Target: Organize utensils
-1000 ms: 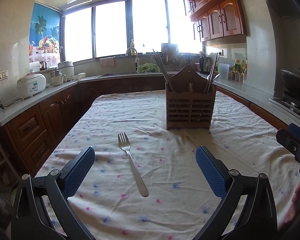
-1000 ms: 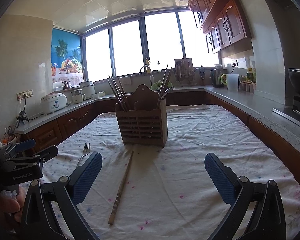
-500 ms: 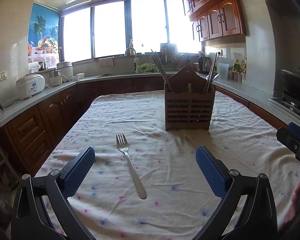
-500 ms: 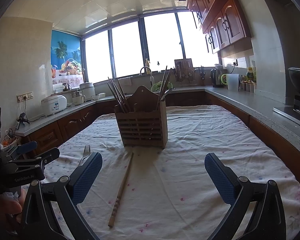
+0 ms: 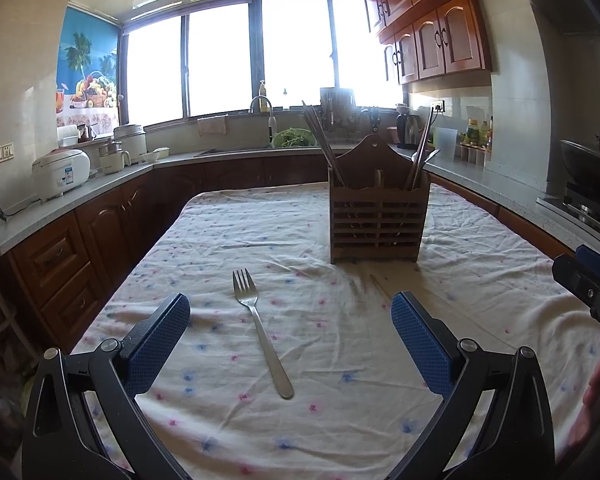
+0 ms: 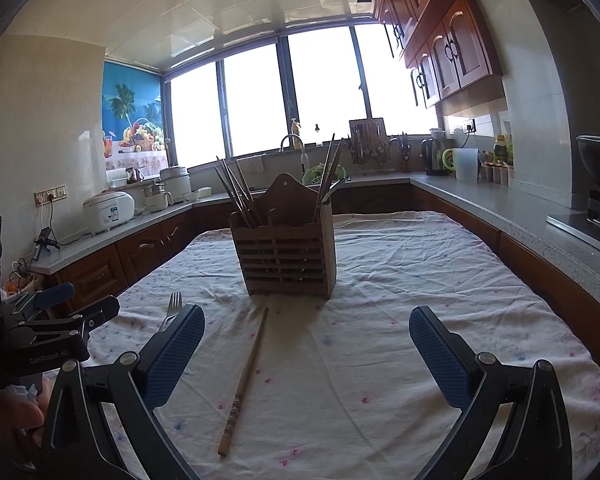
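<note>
Left wrist view: left tool point(image 5: 290, 338) wide, empty, above steel fork point(image 5: 260, 322) flat on clothed desk point(image 5: 500, 300); thin, slick, grab mid-handle. Right wrist view: right tool point(image 6: 306, 354) wide, empty; wooden chopstick point(image 6: 246, 376) lies before wooden holder point(image 6: 286, 254); light, stiff, may roll.

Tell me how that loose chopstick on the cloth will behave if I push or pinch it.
The chopstick looks like a thin, stiff wooden rod, so it probably won't flex. Lying flat on the wrinkled tablecloth, it may roll sideways when nudged. It sits low, so the right gripper, now open, would likely pinch cloth too.
</note>
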`<state>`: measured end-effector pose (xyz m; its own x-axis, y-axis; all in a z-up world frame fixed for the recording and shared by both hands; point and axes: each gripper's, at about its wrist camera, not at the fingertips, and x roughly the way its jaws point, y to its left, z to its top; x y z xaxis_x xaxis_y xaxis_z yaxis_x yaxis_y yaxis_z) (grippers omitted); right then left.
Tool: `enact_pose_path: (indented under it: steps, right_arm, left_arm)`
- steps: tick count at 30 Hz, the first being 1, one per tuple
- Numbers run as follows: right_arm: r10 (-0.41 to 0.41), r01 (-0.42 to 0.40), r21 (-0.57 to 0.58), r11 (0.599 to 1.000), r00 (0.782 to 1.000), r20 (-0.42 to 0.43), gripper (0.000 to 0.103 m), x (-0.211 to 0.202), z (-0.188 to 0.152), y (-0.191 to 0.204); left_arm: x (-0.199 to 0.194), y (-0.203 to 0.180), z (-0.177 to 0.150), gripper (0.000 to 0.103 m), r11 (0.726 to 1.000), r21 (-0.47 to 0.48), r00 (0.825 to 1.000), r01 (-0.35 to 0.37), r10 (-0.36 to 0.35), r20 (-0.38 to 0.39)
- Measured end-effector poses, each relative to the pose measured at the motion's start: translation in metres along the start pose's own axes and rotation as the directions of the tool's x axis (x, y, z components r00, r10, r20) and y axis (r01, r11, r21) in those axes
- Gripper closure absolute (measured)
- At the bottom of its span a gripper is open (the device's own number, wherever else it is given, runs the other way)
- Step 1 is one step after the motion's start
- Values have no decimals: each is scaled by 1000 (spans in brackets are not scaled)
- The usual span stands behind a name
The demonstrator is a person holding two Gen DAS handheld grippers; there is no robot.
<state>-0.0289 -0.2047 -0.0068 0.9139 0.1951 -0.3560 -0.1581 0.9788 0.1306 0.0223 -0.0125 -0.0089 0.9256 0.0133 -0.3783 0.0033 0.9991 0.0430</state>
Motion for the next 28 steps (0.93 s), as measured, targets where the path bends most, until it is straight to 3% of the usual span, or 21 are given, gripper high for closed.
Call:
enact_pose_path:
  steps: [28]
  right_arm:
    - [-24,25,22,999,999,-48,0,14,5,-8]
  left_arm:
    - [14,6,1,0,1000,-26,999,16,-17,-39]
